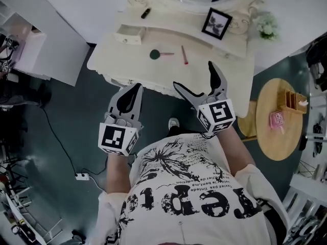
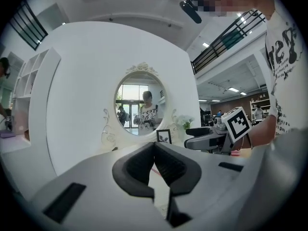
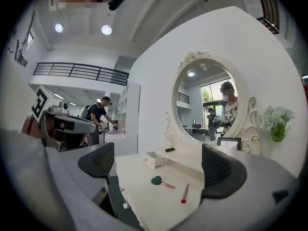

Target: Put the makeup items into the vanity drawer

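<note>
On the cream vanity top lie a green-headed brush with a pink handle and a red pencil. A small black tube rests on the raised shelf under the mirror. The little drawer stands pulled out at the left. My right gripper hovers over the vanity's front edge, open and empty. To its left, in front of the vanity's edge, my left gripper is shut with nothing in it.
A framed photo and white flowers stand at the vanity's right. A round wooden side table to the right carries a pink item and a wooden organiser. A white cabinet is at the left, and a power strip lies on the floor.
</note>
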`<action>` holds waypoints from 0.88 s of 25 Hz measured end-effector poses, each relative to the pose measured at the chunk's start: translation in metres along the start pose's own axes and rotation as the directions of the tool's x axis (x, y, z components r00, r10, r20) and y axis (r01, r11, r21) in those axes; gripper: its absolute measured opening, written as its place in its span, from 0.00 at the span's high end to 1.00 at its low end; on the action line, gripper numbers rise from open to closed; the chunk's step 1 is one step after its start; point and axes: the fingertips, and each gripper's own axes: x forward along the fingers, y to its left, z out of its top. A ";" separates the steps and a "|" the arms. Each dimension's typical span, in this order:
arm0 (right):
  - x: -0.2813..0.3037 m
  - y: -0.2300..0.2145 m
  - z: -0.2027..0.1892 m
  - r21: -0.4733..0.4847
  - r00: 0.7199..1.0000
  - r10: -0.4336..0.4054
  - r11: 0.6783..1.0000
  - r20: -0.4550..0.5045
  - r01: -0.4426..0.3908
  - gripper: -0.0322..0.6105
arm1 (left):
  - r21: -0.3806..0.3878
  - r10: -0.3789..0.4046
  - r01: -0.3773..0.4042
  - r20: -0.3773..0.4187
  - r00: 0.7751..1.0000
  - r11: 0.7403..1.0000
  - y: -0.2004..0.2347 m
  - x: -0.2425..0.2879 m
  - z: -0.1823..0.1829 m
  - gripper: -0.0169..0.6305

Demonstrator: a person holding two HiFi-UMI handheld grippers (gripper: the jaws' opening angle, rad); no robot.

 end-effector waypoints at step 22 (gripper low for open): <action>0.174 -0.126 -0.150 0.093 0.857 -0.143 0.972 -0.495 0.216 0.13 | 0.008 -0.331 0.334 -0.119 0.936 0.942 0.102 0.233 -0.049 0.95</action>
